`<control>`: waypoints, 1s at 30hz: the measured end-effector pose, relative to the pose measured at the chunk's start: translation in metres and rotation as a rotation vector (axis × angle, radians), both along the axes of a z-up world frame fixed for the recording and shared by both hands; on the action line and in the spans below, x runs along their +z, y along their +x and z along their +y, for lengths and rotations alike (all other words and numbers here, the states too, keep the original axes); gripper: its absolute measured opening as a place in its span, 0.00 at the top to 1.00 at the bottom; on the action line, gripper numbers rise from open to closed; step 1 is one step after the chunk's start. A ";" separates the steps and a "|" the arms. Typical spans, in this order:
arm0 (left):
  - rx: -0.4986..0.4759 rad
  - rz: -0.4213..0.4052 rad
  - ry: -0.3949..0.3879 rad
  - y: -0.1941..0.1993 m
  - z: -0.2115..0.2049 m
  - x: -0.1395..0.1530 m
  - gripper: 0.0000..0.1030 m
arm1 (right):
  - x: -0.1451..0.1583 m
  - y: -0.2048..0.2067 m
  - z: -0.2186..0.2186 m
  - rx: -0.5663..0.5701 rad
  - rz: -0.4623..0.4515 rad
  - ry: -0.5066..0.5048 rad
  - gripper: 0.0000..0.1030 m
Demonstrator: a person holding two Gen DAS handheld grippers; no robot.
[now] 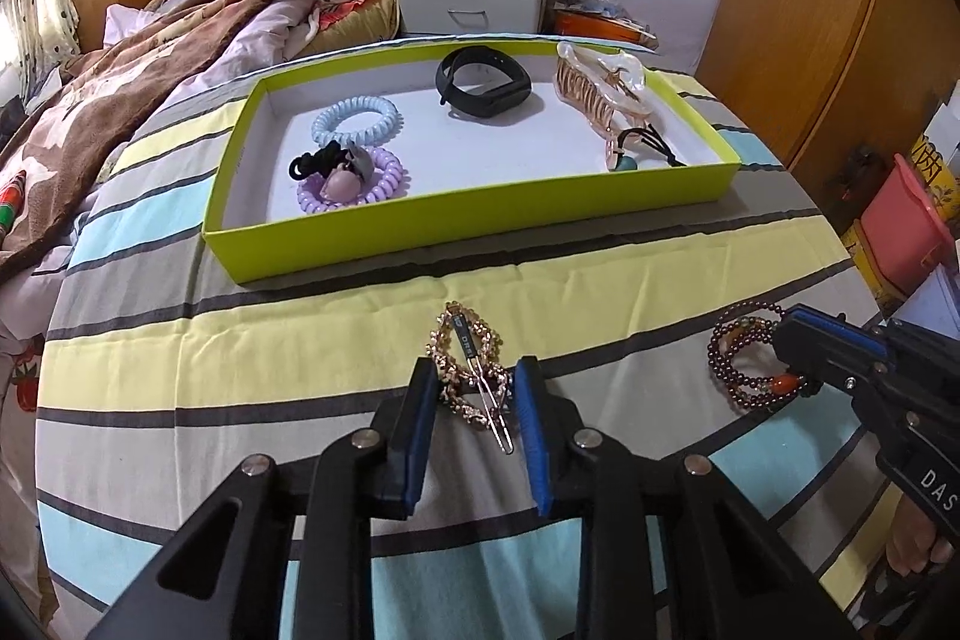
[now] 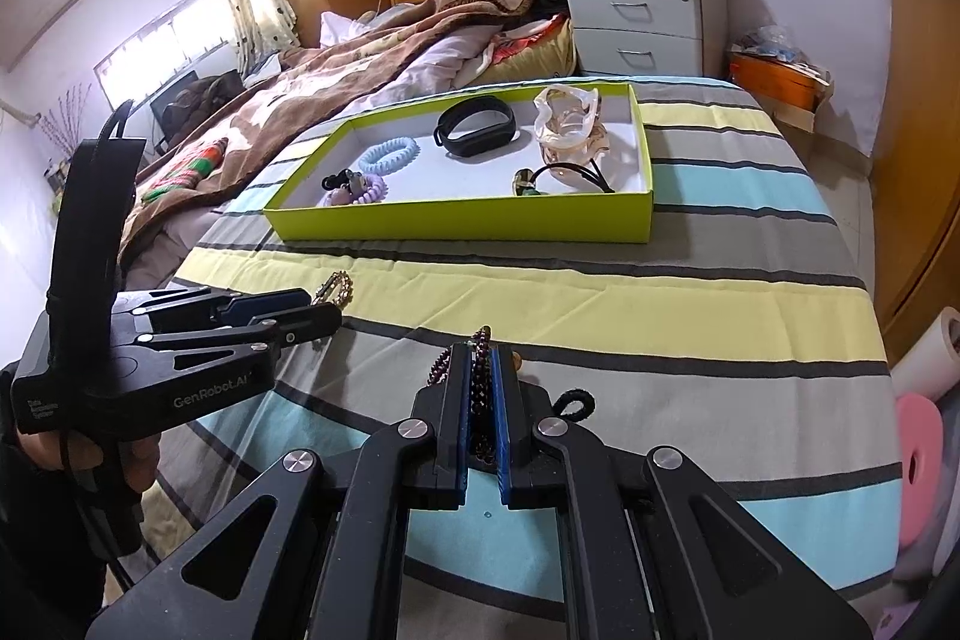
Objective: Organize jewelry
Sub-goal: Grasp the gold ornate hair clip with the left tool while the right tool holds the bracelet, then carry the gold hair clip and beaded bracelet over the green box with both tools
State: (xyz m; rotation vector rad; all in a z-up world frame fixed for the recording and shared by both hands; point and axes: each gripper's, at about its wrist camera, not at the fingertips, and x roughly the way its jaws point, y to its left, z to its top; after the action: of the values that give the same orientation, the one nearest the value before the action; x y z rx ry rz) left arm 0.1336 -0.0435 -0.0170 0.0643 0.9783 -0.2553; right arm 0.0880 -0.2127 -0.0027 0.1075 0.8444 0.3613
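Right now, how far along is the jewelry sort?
Done: the green tray already holds two coil hair ties, a black band, a claw clip and hair elastics. In hand: the right gripper is shut on the dark bead bracelet; the left gripper has its jaws around the gold hair clip, grip not clear. Left: both pieces are on the bedspread, not yet in the tray.

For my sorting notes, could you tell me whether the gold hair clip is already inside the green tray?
No, the gold hair clip lies on the striped sheet, in front of the green tray.
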 end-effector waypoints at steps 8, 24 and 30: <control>0.004 -0.020 -0.012 -0.002 0.005 0.008 0.73 | 0.006 0.000 0.003 -0.005 -0.017 0.002 0.94; 0.023 -0.069 -0.042 -0.008 0.018 0.024 0.74 | 0.020 -0.001 0.008 -0.005 -0.055 0.006 0.94; 0.024 -0.082 -0.048 -0.007 0.021 0.029 0.75 | 0.025 0.002 0.008 -0.008 -0.065 0.007 0.94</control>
State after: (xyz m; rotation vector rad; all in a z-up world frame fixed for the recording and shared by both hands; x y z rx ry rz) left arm 0.1263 -0.0229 0.0117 0.0194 0.8908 -0.2518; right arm 0.0900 -0.2042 0.0220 0.1048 0.7784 0.3588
